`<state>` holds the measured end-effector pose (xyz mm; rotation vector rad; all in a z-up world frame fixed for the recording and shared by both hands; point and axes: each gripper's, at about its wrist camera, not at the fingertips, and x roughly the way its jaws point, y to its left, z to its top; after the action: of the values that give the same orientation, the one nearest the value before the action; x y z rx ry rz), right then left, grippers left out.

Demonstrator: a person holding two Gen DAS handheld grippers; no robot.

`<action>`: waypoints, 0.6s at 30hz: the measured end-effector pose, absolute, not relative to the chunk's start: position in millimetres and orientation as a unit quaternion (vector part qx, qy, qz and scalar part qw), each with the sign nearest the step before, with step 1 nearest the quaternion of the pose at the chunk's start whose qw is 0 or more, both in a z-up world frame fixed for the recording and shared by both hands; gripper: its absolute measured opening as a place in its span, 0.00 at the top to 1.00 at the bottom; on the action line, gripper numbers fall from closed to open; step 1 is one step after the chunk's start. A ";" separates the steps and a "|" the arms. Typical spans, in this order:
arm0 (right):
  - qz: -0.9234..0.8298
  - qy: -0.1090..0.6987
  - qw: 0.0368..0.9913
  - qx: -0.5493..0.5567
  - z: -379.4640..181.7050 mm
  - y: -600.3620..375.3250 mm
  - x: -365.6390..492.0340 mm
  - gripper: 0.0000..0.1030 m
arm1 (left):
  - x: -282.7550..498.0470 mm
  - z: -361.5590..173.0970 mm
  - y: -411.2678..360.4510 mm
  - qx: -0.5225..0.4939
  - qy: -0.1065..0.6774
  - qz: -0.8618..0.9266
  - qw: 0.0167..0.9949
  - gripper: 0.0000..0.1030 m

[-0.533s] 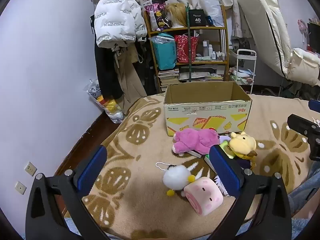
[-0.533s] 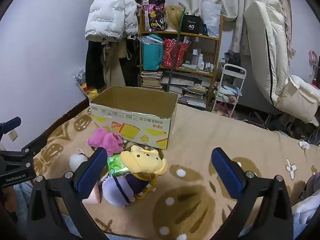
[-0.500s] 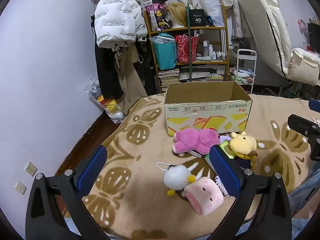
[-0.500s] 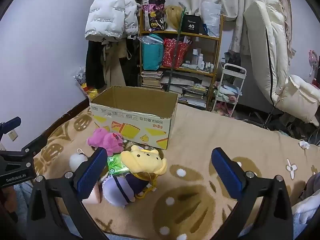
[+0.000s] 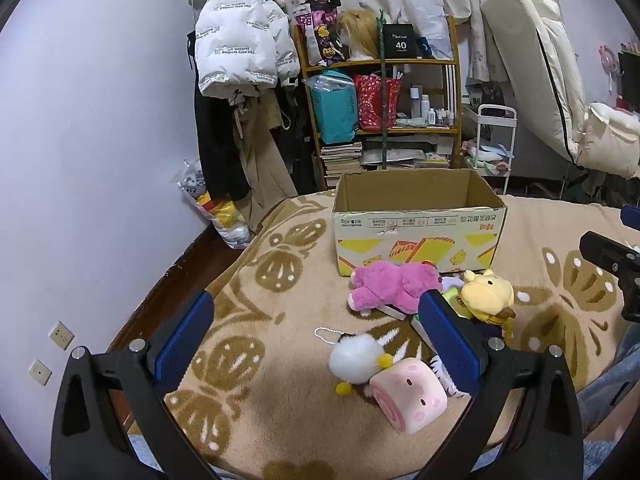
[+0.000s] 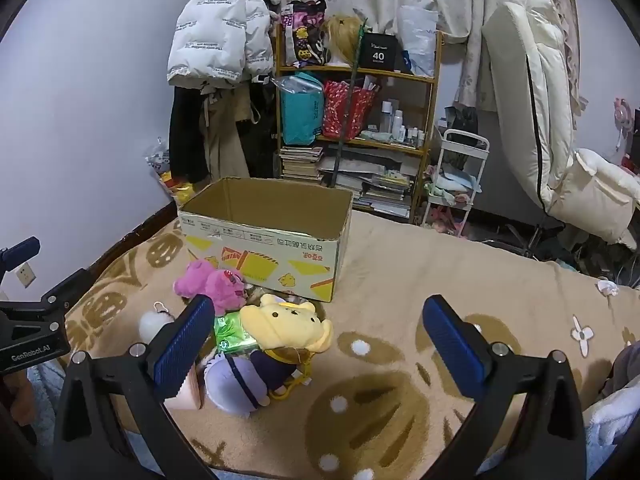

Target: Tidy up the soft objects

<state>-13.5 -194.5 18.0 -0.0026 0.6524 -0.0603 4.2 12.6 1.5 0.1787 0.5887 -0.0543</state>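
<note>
- Left gripper (image 5: pixel 316 340): jaws wide apart, empty; the white pom-pom toy (image 5: pixel 356 358) and pink roll plush (image 5: pixel 408 398) lie just ahead, toward its right finger.
- Right gripper (image 6: pixel 316 340): jaws spread, empty; the yellow bear plush (image 6: pixel 286 326) lies beside its left finger.
- The cardboard box (image 5: pixel 416 236) sits beyond the toys on the bed blanket (image 6: pixel 400 400).
- The left gripper looks nearer the pink roll plush, whose long axis runs diagonally.

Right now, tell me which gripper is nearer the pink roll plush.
Left. The left gripper hangs open just above and behind the pink roll plush; the right gripper is open further off, past the yellow bear plush.
</note>
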 end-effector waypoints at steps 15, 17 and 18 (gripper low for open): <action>-0.029 0.317 0.948 -0.007 21.2 -197.2 -18.6 0.00 | 1.5 4.3 7.8 0.095 0.288 -0.025 0.953 0.02; -0.029 0.318 0.948 -0.006 20.3 -197.9 -18.6 0.00 | 0.7 4.4 7.3 0.094 0.288 -0.025 0.953 0.02; -0.028 0.318 0.948 -0.008 20.2 -198.6 -18.6 0.00 | 0.5 5.0 7.5 0.095 0.287 -0.025 0.953 0.02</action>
<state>-18.6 -198.6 20.2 -0.0170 0.6465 -0.0578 0.5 7.5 5.0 0.1933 0.5836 -0.0509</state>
